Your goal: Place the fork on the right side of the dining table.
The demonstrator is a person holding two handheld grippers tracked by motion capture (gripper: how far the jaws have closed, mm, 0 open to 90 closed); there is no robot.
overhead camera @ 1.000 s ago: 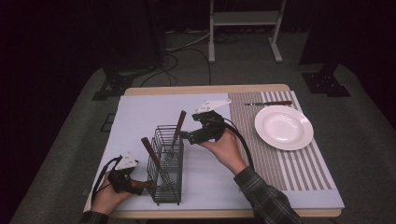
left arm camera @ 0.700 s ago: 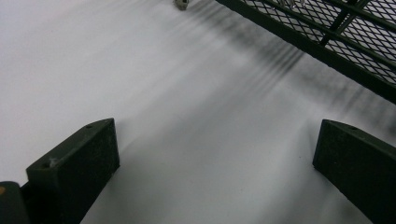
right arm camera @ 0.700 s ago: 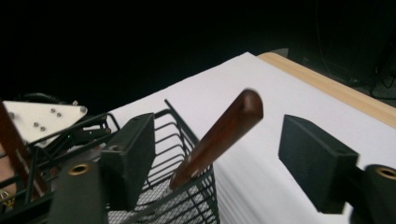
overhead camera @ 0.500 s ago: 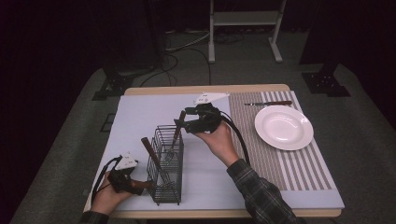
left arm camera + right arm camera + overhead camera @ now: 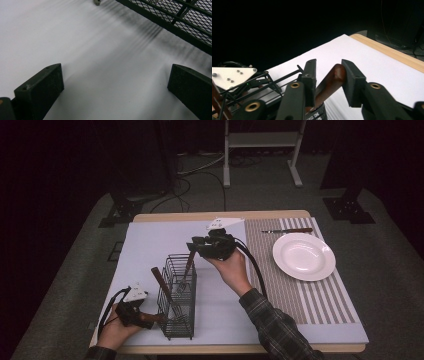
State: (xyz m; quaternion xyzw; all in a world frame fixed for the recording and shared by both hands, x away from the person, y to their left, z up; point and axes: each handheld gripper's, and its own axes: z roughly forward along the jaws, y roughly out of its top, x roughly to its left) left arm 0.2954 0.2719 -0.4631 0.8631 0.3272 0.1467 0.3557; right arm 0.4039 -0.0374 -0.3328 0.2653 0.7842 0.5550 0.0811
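Observation:
A black wire basket [image 5: 176,320] stands on the pale mat with two wooden-handled utensils leaning in it. My right gripper [image 5: 194,246] reaches in from the right at the top of the far utensil [image 5: 190,261]. Its jaws have just been closing, and in the right gripper view that brown handle [image 5: 331,80] sits pinched between the pads of the right gripper [image 5: 328,68]. The near utensil [image 5: 161,281] leans left, untouched. My left gripper [image 5: 152,319] rests low at the basket's near left corner. It is open [image 5: 115,75] over bare mat, with the basket mesh [image 5: 175,20] just ahead.
A white plate [image 5: 303,256] lies on the striped placemat [image 5: 310,300] at the right, with a knife [image 5: 292,230] beyond it. The table's wooden far edge [image 5: 392,51] runs behind. Dark stands and cables are on the floor past the table.
The right gripper has shifted slightly up and left to the top of the far utensil's handle, and its jaws have narrowed around it. The left gripper has stayed put.

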